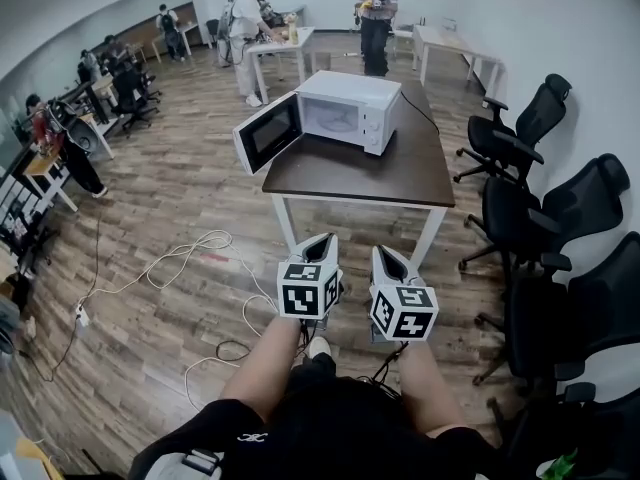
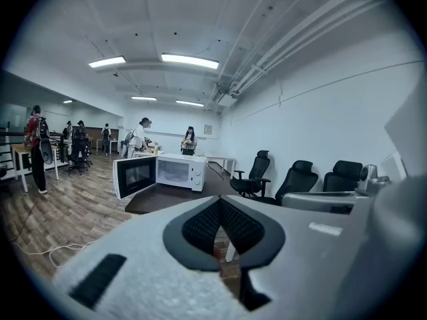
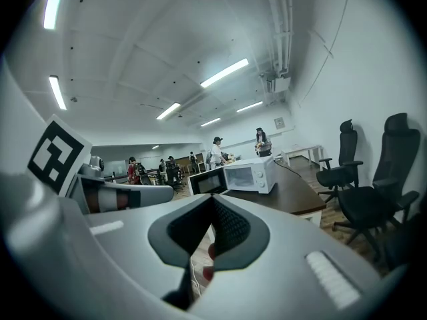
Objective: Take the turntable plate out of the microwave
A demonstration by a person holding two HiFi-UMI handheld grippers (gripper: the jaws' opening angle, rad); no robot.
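You are at the approach step: nothing has been reached for yet. Your left gripper (image 1: pixel 319 240) and right gripper (image 1: pixel 386 254) hang side by side in front of you, both with jaws closed and nothing between them. The microwave (image 1: pixel 350 108) stands on the dark worktop (image 1: pixel 400 173), well apart from you, across open floor strewn with cables (image 1: pixel 190 253). Its door (image 1: pixel 268 133) is swung wide to the left, so the cavity (image 1: pixel 331 118) is exposed. The turntable plate should be inside on the cavity floor, though from here it is too small to make out.

Next, I judge, you need to close the distance to the worktop, minding the cables, and open one pair of jaws. Then reach level into the cavity and take the plate by its rim.
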